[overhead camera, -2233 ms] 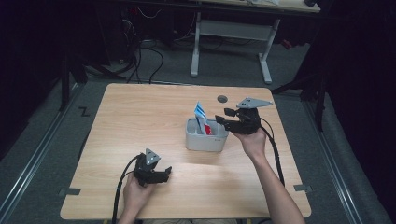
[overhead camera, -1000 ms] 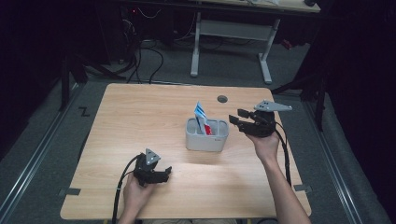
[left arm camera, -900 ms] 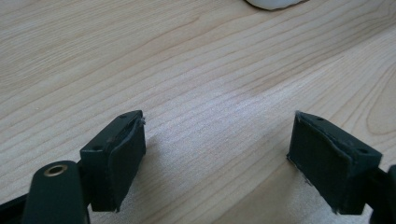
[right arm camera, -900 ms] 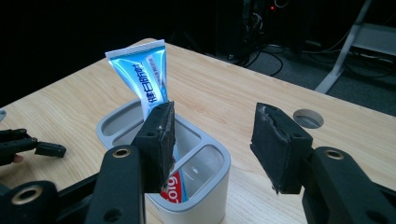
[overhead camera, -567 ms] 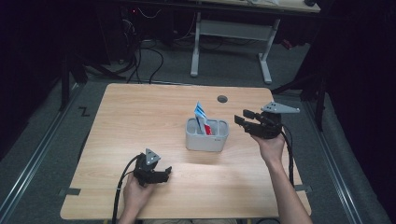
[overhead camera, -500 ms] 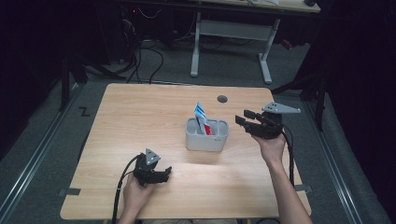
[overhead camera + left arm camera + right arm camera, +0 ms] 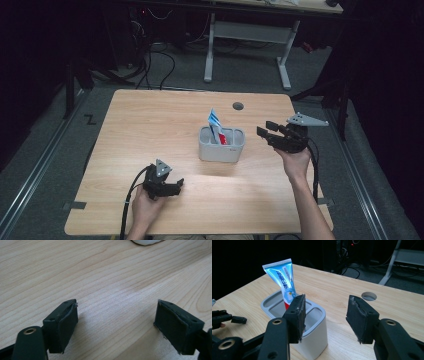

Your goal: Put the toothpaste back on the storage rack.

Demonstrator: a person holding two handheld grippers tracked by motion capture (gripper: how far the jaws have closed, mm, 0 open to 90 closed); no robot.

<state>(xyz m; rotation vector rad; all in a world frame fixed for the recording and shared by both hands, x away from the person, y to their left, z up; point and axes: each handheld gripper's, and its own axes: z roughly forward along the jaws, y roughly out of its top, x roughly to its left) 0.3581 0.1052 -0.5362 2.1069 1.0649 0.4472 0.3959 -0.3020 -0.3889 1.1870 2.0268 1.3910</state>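
Table (image 7: 150, 125): pale wood-grain top with rounded corners. A round cable hole (image 7: 238, 106) sits near the far edge, beyond the right gripper. Tape tabs mark the near corners.

Room: dark, with grey carpet. A white desk frame (image 7: 250, 35) and loose cables (image 7: 155, 60) lie past the far edge of the table.

Holder (image 7: 221, 144): grey-white plastic with rounded corners, open at the top and divided into compartments. It stands mid-table, just left of the right gripper's jaws and well ahead and right of the left gripper.

Tube (image 7: 282, 280): toothpaste in glossy blue and white with a red lower part. It stands tilted in the holder with the crimped end up, in a compartment on the far side from the right gripper. A white label panel carries blue characters, too small to read with confidence; no brand is legible.

Right gripper (image 7: 266, 130): held in the right hand above the table beside the holder. The jaws are spread wide with nothing between them and point towards the holder.

Left gripper (image 7: 176, 186): held in the left hand low over the table's near side. The jaws are spread apart with bare wood between them. The holder's base shows at the top edge of the left gripper view.
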